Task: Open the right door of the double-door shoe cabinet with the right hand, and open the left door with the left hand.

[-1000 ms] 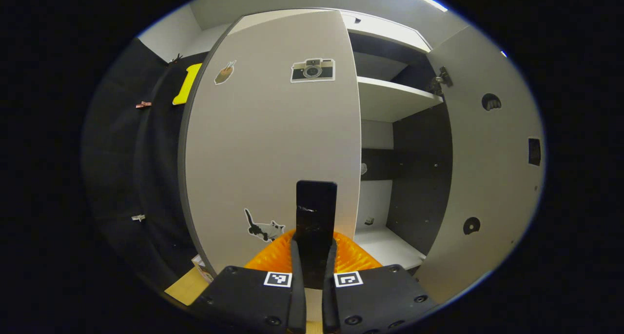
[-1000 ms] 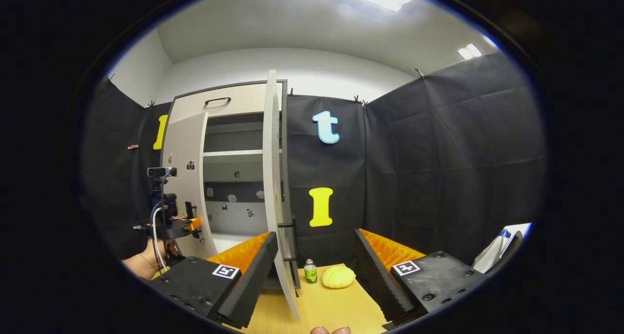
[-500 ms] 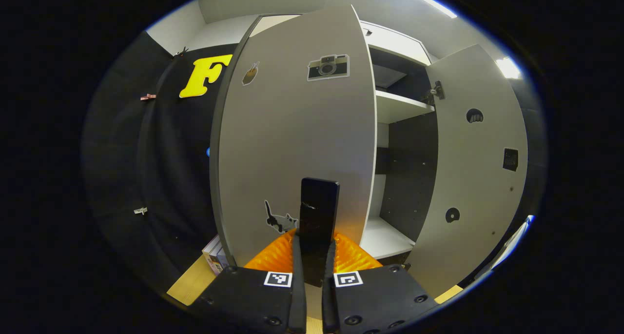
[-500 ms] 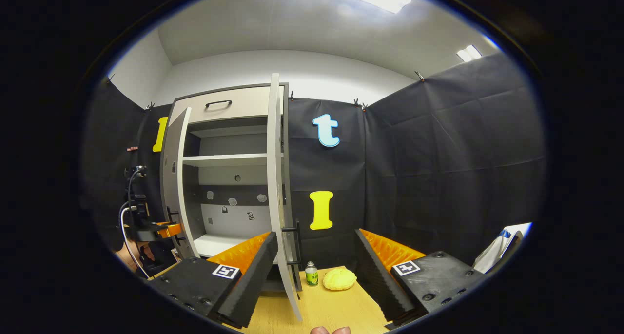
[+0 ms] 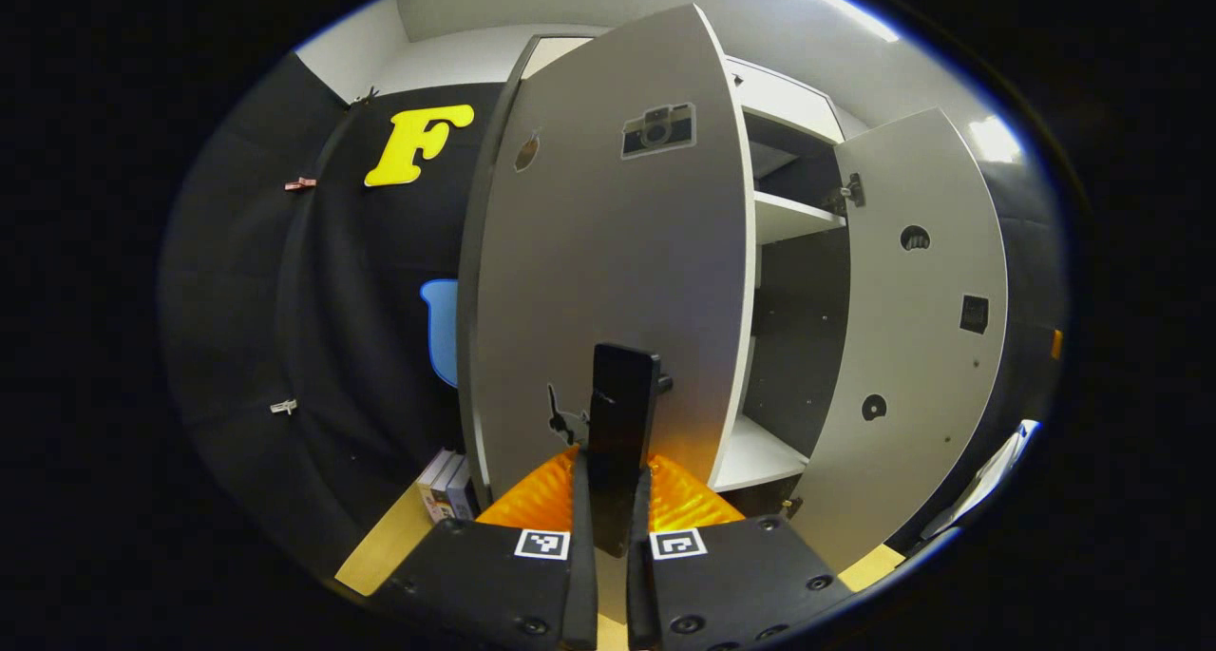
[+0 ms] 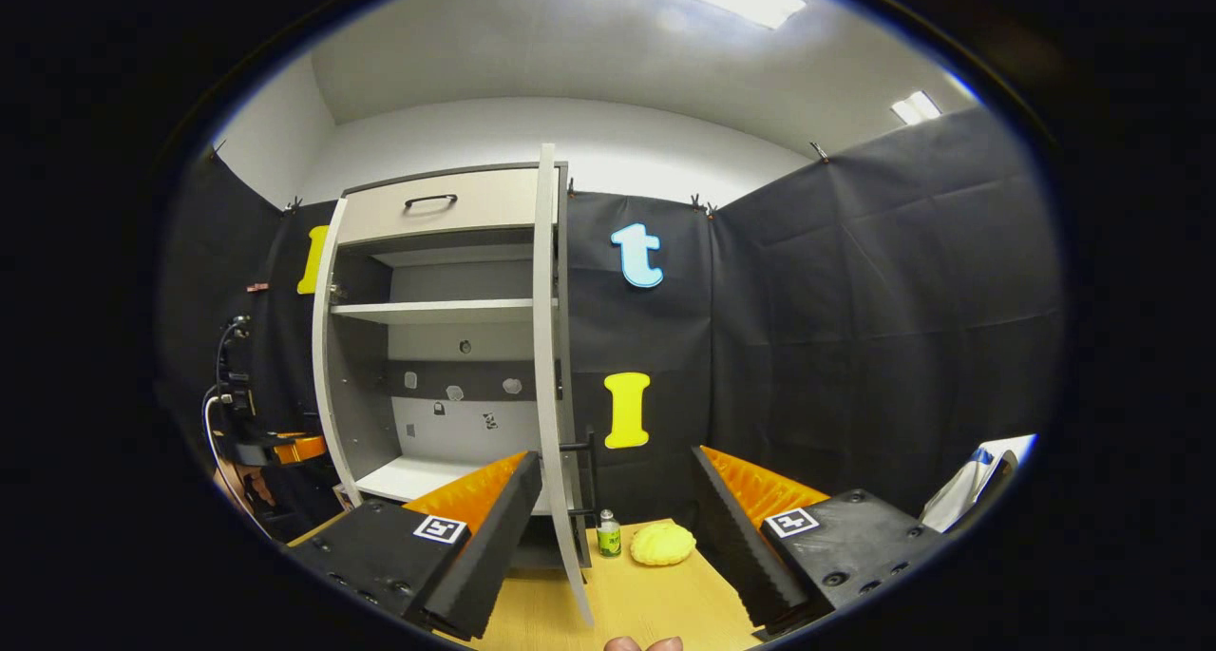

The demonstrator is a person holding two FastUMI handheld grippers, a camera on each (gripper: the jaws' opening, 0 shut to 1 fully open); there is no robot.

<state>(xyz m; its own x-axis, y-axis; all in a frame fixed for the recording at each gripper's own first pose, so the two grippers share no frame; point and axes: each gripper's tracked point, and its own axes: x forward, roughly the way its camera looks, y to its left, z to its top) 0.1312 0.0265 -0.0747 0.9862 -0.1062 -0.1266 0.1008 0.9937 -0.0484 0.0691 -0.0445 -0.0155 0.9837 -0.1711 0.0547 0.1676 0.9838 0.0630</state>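
Observation:
The pale grey shoe cabinet point(image 6: 442, 311) stands with both doors swung out and its shelves bare. My left gripper point(image 5: 613, 480) is shut on the dark vertical handle point(image 5: 622, 394) of the left door point(image 5: 608, 252), which carries a few stickers. Beyond it, the right door point(image 5: 917, 328) shows its inner face. In the right gripper view the right door point(image 6: 548, 347) is edge-on just left of centre, with its handle point(image 6: 584, 475) beside it. My right gripper point(image 6: 613, 546) is open and holds nothing. Farther off at the left edge, the left gripper point(image 6: 261, 447) hangs at the left door point(image 6: 323, 347).
On the wooden table point(image 6: 655, 603), a small green-labelled bottle point(image 6: 608, 534) and a yellow lumpy object point(image 6: 662, 544) sit by the right door's foot. A few books point(image 5: 442, 485) stand left of the cabinet. Black cloth walls close in both sides. Something white point(image 6: 969, 489) lies far right.
The left door has swung much farther open, drawn by my left gripper on its handle, and the cabinet's inside now shows fully. The right gripper and right door have hardly moved.

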